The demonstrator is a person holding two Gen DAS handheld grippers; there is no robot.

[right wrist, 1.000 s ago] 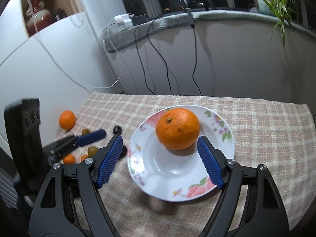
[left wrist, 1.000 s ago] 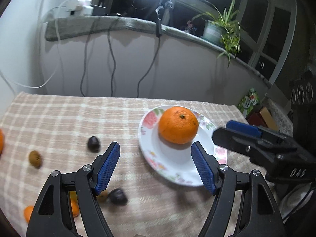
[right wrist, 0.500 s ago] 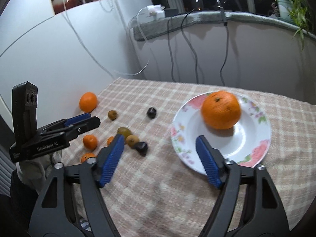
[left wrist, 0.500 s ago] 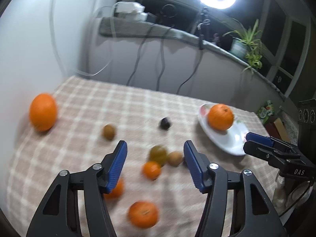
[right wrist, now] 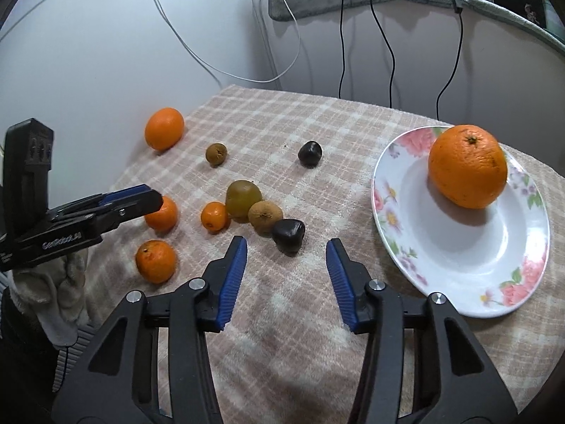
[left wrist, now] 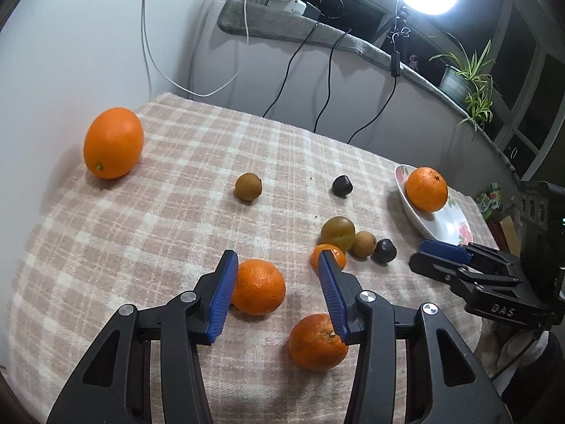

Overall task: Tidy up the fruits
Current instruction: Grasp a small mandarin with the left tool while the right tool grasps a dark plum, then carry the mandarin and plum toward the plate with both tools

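Note:
My left gripper (left wrist: 277,258) hangs low over the checked cloth, its jaws closing around a mandarin (left wrist: 259,291) that lies against the left pad and clear of the right one. Another mandarin (left wrist: 317,341) sits nearer, under the right finger. My right gripper (right wrist: 286,245) is also closing, with nothing between its pads; a dark fruit (right wrist: 289,235) lies just past its tips. Beside that fruit are a brown fruit (right wrist: 265,217), a green plum (right wrist: 243,198) and a small mandarin (right wrist: 214,215). A big orange (right wrist: 468,166) rests on the flowered plate (right wrist: 459,282).
A large orange (left wrist: 113,143) lies at the cloth's far left by the wall. A brown fruit (left wrist: 248,186) and a second dark fruit (left wrist: 342,185) sit mid-table. Cables hang from the grey ledge (left wrist: 293,28) behind. The table edge drops off on the near side.
Both views have swung left from the plate to the loose fruit and dropped lower. Both pairs of jaws have narrowed. The mandarin now lies between the left jaws.

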